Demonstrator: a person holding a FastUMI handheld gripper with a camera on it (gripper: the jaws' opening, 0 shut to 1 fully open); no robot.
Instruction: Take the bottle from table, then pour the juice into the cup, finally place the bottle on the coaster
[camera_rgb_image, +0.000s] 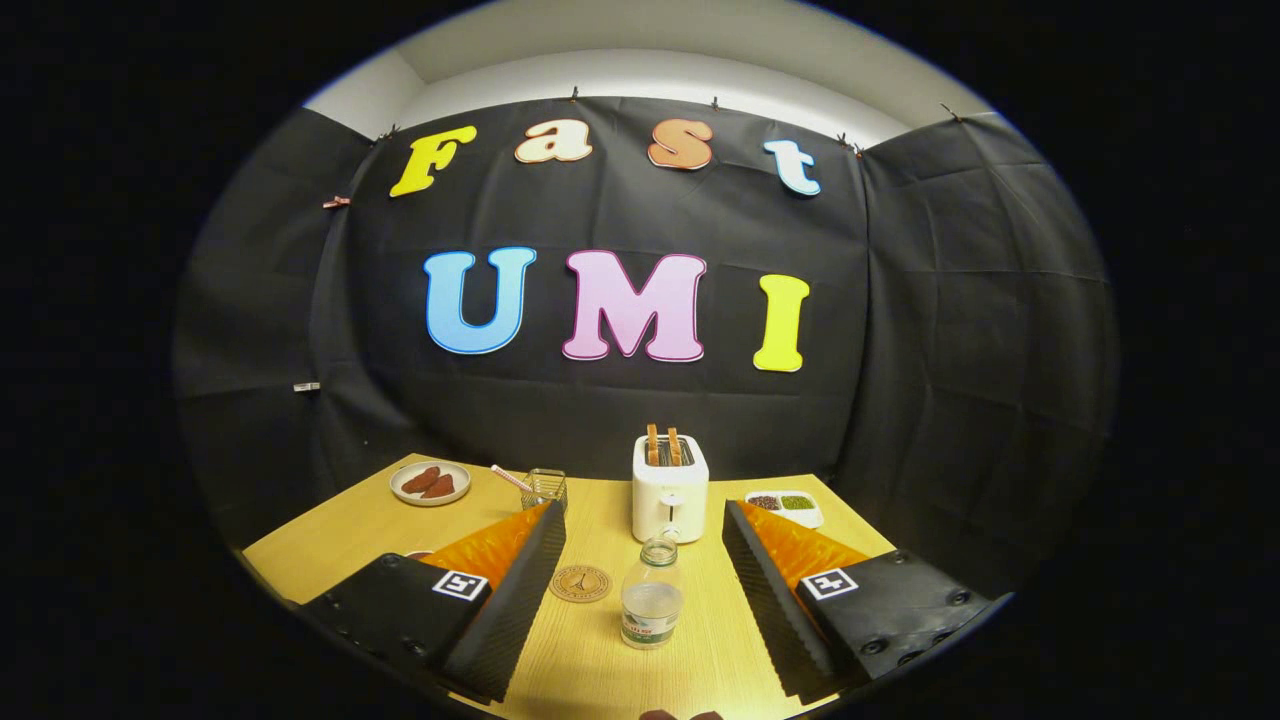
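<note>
A small clear plastic bottle (651, 594) with no cap stands upright on the wooden table (600, 670), between my two fingers and a little toward the right one. It holds some clear liquid. My gripper (645, 545) is open, its fingers wide apart and touching nothing. A round wooden coaster (580, 583) lies just left of the bottle, close to the left finger (520, 580). A clear glass cup (546, 487) with a pink straw stands beyond the left fingertip.
A white toaster (669, 487) with two slices of toast stands right behind the bottle. A plate (430, 483) with reddish-brown food sits at the far left. A white two-part dish (785, 505) of beans sits beyond the right finger.
</note>
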